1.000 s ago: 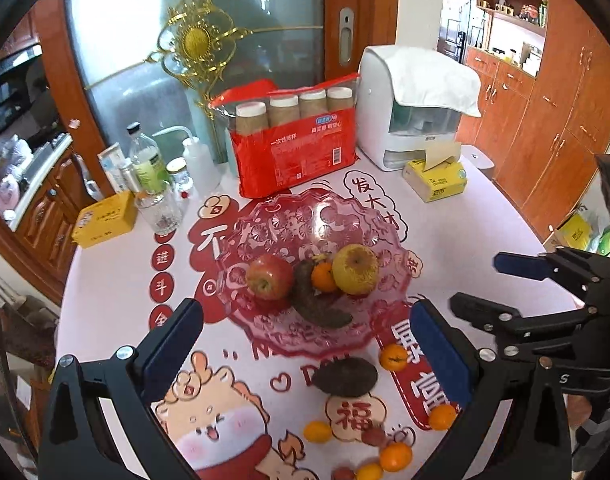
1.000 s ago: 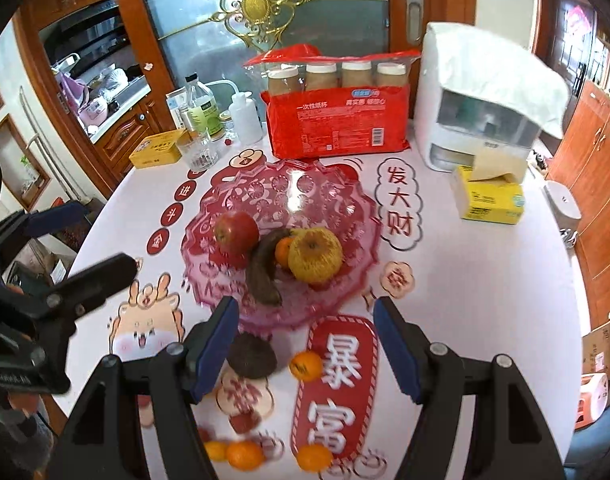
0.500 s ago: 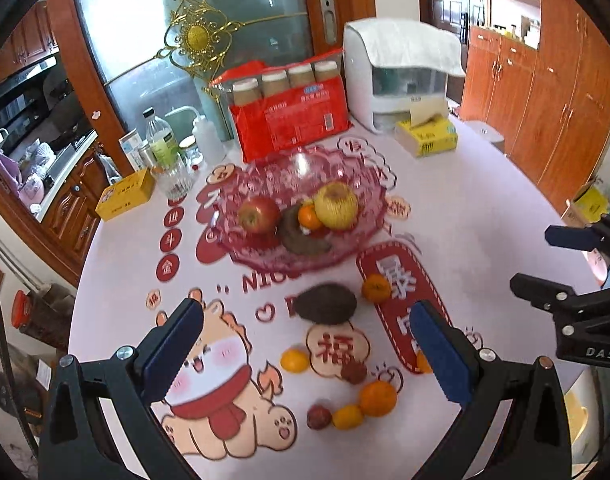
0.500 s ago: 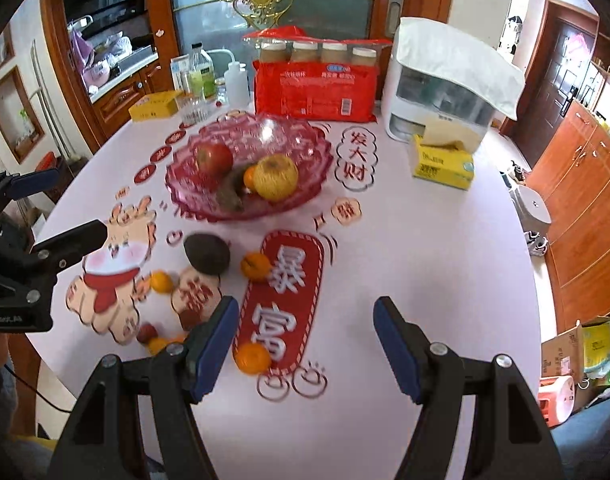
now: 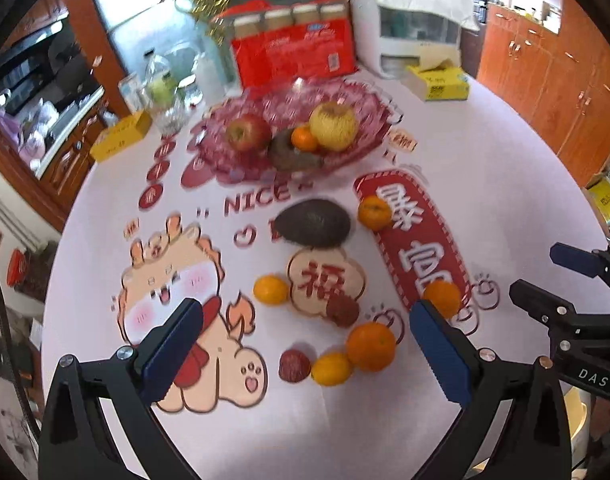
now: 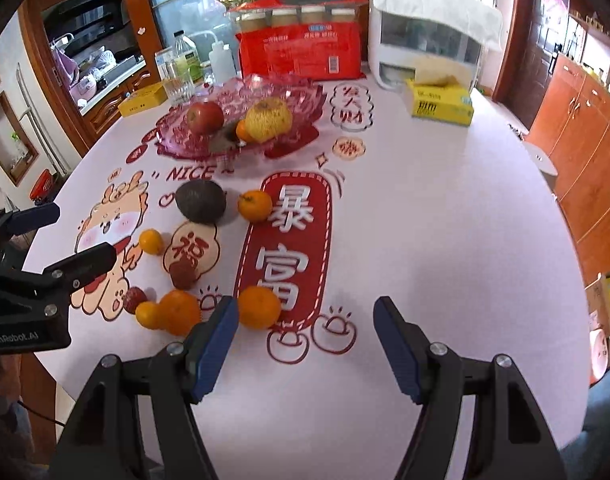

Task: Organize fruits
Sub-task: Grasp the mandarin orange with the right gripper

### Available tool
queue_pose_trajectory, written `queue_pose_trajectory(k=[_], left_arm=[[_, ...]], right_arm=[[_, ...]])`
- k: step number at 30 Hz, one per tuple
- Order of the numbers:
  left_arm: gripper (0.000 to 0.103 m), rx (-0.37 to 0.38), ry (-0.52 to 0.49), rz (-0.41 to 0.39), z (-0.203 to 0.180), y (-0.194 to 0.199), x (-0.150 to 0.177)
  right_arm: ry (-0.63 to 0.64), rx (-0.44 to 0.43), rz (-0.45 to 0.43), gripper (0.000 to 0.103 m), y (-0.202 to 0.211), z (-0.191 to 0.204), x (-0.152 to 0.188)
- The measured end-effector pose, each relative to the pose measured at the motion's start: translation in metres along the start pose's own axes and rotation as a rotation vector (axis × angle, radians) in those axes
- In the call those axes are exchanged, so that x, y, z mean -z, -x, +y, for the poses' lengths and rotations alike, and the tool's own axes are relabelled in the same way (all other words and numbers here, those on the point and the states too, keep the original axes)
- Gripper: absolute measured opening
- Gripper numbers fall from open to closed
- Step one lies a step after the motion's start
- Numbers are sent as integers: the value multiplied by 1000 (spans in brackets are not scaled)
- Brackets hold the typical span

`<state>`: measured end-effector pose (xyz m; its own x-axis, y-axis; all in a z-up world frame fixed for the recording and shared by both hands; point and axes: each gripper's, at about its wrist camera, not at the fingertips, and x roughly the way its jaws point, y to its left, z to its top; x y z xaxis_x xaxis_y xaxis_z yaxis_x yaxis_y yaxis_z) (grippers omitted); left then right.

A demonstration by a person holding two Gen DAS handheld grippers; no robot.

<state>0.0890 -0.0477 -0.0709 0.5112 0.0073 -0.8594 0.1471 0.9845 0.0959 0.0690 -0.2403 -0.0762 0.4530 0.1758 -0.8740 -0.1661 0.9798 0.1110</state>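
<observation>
A pink glass fruit bowl (image 5: 357, 96) (image 6: 305, 92) at the table's far middle holds a red apple (image 5: 247, 132), a yellow fruit (image 5: 334, 126), a small orange and a dark fruit. Loose on the cloth lie a dark avocado (image 5: 313, 222) (image 6: 201, 201), several oranges (image 5: 371, 346) (image 6: 259, 306) and small red fruits (image 5: 342, 310). My left gripper (image 5: 305, 350) is open and empty, near the front cluster. My right gripper (image 6: 305, 344) is open and empty, with an orange by its left finger.
A red pack of jars (image 6: 301, 52), a white appliance (image 6: 429, 28) and a yellow tissue box (image 6: 441, 102) stand behind the bowl. Bottles and a glass (image 6: 181, 76) and a yellow box (image 6: 143, 98) stand at the back left. Wooden cabinets line the right.
Both grippers have pulled back from the bowl toward the table's near edge and dropped lower. The loose fruits now lie closer in front of them. Both stay open and empty.
</observation>
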Motion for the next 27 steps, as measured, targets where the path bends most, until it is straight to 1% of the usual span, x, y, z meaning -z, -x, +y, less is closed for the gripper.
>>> queue_pose_trajectory(k=[2,5,11,12,16,18,21,23,27], left_arm=[[102,-2,45,43,9,-13,10],[102,34,120,111,25,-29,26],[102,22,214,182,49,-52,53],[102,29,234,200,53,-57,57],[101,65,278,233,59,-68,69],[94,76,284,242,60,-72,71],[93,79,291,243,61,-73,73],[92,80,291,230,63,-72,71],[91,68,257,195,64,-71,52]], right_arm=[[9,-4,17,70,-10,3,6],[17,-16,40,70,-22,6,12],[28,-57,63,70,-37,13,16],[34,-60,66,70,-39,14,17],[48,-67,75,70,-48,19,17],[48,-69,78,69,-52,20,17],[47,-69,78,66,-55,22,16],[46,-73,75,65,-56,23,14],[46,-73,76,64,-61,25,11]])
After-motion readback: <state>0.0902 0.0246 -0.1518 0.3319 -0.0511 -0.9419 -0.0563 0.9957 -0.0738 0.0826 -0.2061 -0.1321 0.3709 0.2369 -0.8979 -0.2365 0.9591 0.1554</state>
